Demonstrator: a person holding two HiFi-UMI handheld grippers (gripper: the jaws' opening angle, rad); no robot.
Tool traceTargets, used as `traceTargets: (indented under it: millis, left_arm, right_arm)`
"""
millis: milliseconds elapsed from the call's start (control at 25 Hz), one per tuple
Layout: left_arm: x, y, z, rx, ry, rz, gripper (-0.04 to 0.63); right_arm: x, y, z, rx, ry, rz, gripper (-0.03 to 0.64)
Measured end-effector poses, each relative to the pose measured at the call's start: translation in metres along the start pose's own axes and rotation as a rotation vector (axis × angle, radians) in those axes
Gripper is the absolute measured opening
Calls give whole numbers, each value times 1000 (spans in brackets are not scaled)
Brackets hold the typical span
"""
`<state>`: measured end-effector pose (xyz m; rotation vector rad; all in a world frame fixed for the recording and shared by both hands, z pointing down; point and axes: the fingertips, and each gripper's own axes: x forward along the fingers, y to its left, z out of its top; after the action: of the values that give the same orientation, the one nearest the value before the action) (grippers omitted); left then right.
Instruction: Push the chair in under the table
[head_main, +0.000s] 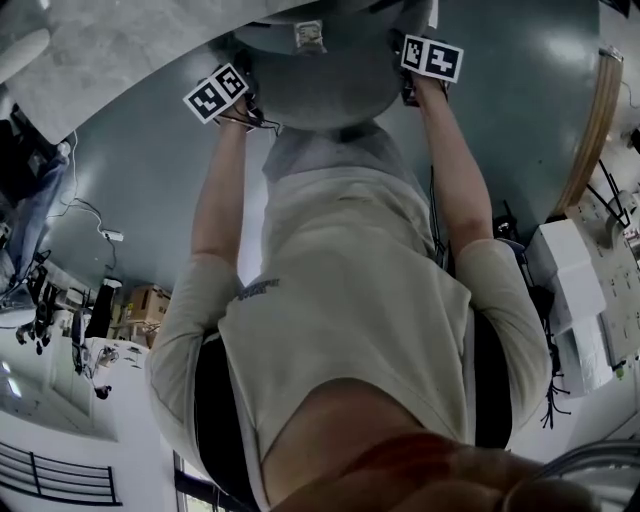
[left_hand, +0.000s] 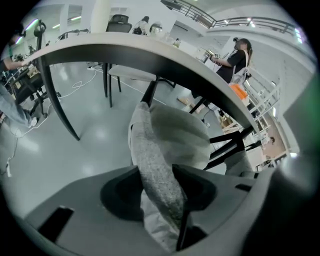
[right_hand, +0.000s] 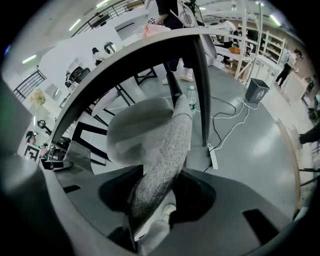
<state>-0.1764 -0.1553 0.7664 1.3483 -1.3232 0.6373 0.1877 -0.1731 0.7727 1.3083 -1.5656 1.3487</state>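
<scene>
I am holding the chair's backrest (left_hand: 156, 167) from the near side, one grip toward each end of its top edge. My left tongs (left_hand: 157, 195) are clamped on the grey fabric of the backrest, and my right tongs (right_hand: 152, 192) are clamped on the same backrest further right. Both pairs of pads are pressing into the padding.

The chair's seat (left_hand: 180, 135) is lying just beyond the backrest. Its far part seems to be sitting beneath the table (left_hand: 150, 55) edge already, so I am judging the push as partly done.

To do this well, I am aiming to drive both hands forward evenly and low, so the chair is sliding rather than tipping or twisting. I am watching the dark table leg (right_hand: 200, 90) on the right, which is standing close beside the seat. A skewed push could be knocking a chair leg into it. I am also minding the power strip (right_hand: 213, 157) and its white cable (right_hand: 235, 117) on the floor to the right, near that leg. I am planning to stop once the backrest is coming near the table edge, before my tongs are getting pinched against it.
</scene>
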Motion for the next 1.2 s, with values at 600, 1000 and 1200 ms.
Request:
traceTargets:
  millis: [600,1000,1200]
  left_arm:
    - [16,-18,52,-62,-49,-32,176]
    - [23,-31,70,-85,-69,-57,181]
    - [24,-31,79,-104,-98,-59,182]
  right_arm:
    - [12,-1,61,-6,-4,9,183]
    - [18,-5,89,-25,1,9,186]
    - [23,-3,102,-44,10,7,187]
